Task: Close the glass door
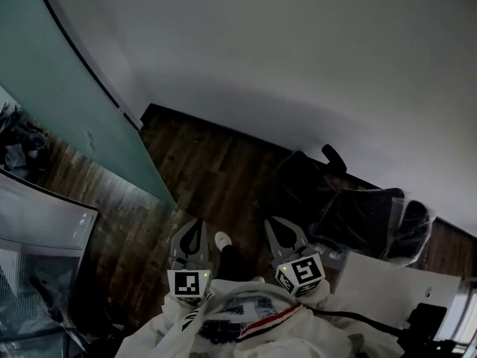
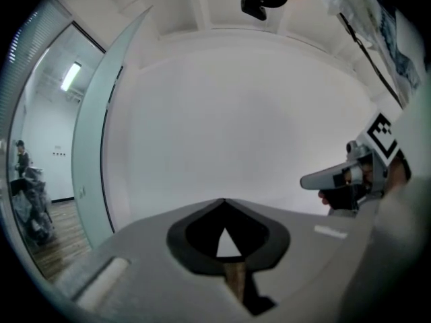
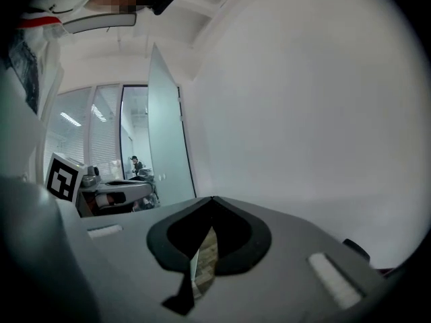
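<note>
The frosted glass door (image 1: 67,103) stands at the upper left in the head view, swung out from the white wall (image 1: 298,66). It shows again as a tall pale-green panel, the glass door (image 2: 94,147) left in the left gripper view, and the glass door (image 3: 165,140) left of centre in the right gripper view. My left gripper (image 1: 195,228) and right gripper (image 1: 279,230) hang side by side low over the wood floor, well short of the door. Both are shut with nothing in them, tips meeting at the left gripper (image 2: 223,200) and right gripper (image 3: 212,198).
A black office chair (image 1: 350,207) stands to the right on the dark wood floor (image 1: 216,177). A white desk (image 1: 387,282) is at the lower right. Dark clutter (image 1: 19,144) and a grey panel (image 1: 37,222) lie at the left. A person (image 3: 137,163) is far off beyond the doorway.
</note>
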